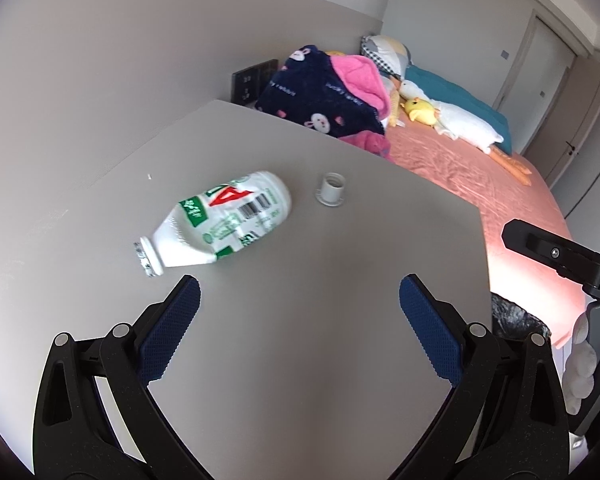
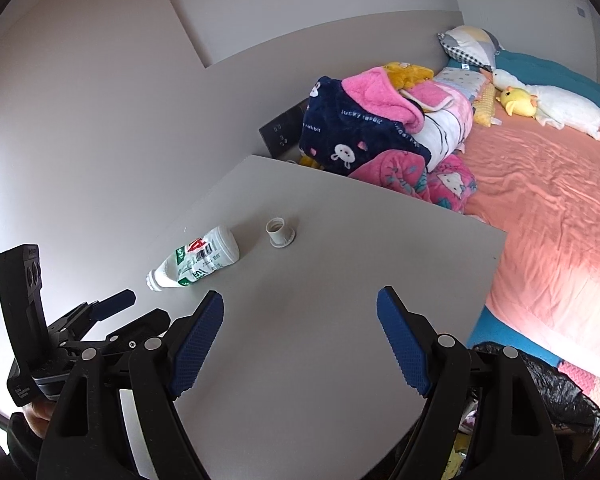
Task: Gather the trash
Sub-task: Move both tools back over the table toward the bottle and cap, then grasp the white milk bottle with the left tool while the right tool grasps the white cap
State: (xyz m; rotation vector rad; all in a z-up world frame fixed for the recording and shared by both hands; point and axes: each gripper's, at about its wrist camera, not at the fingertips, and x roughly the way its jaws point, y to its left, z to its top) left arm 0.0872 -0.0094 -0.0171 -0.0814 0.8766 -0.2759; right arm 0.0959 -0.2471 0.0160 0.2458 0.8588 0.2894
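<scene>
White plastic, a bottle [image 1: 216, 226] lies uncapped on its side on the grey surface [image 1: 300, 320], its cap [image 1: 332, 189] upended just beside it. Both the left gripper [image 1: 300, 300] and right gripper [image 2: 300, 316] hover above with jaws released, grasping nothing. A black-lined bin [image 2: 540, 392] stands below the surface's edge, near the bed [image 2: 540, 200]; its contents are unclear.

Ahead of the left gripper [image 1: 300, 292], the bottle [image 1: 220, 224] was glossy white plastic with a printed wrap; the cap [image 1: 331, 189] beyond it was plain matt plastic. The table [image 1: 300, 360] was smooth, matt grey. Gripper pads [image 1: 428, 328] were blue knurled rubber on black plastic arms. The blanket [image 2: 364, 120] past the right gripper [image 2: 300, 308] was fuzzy fleece.
</scene>
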